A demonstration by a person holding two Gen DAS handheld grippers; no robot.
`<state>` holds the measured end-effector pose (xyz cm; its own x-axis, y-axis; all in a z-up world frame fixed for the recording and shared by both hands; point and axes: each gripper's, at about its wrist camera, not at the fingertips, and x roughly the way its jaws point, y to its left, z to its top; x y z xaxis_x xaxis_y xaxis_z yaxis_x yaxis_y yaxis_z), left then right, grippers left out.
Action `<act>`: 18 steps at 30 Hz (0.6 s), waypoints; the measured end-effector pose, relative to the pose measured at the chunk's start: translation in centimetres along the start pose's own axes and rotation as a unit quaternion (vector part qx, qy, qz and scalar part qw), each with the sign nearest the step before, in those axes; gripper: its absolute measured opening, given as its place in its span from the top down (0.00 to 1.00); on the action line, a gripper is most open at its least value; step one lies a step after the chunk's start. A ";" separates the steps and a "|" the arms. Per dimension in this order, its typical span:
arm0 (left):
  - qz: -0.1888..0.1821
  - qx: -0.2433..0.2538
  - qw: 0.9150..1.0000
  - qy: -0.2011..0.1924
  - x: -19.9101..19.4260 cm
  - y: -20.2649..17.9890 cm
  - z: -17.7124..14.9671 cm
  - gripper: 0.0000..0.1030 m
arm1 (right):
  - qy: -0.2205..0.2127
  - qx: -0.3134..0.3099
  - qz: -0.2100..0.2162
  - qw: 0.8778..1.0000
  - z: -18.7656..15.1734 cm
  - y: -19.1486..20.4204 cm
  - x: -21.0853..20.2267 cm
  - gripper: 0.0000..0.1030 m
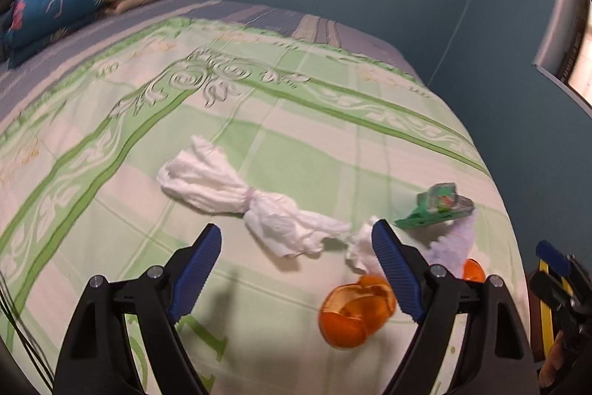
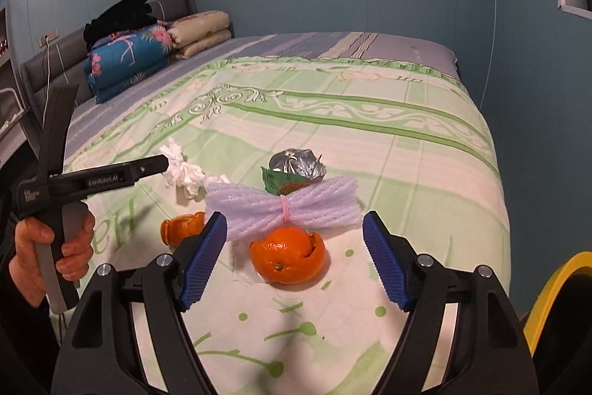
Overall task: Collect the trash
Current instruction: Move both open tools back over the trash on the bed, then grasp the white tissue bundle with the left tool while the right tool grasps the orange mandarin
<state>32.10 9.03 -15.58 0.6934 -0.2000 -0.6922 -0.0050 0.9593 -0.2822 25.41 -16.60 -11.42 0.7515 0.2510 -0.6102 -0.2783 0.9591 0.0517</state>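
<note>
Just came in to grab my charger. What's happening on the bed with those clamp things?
A person is clearing trash off the bed with a hand-held claw in each hand. Both the left claw and the right claw are open and hold nothing. The right one is lined up on an orange peel, with a foam net and a foil wrapper just behind it. The left one hovers near the crumpled tissue and another piece of peel. Nothing is picked up yet.
</note>
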 end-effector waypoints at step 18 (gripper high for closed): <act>0.055 -0.055 0.996 0.038 5.5 1.1 0.8 0.38 | 0.047 -0.031 -0.006 0.998 -1.9 0.4 5.0 0.24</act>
<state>36.51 9.13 -19.12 0.6277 -0.1139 -0.7701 -0.1594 0.9495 -0.2704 27.89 -15.19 -15.93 0.6964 0.2236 -0.6820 -0.3087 0.9512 -0.0033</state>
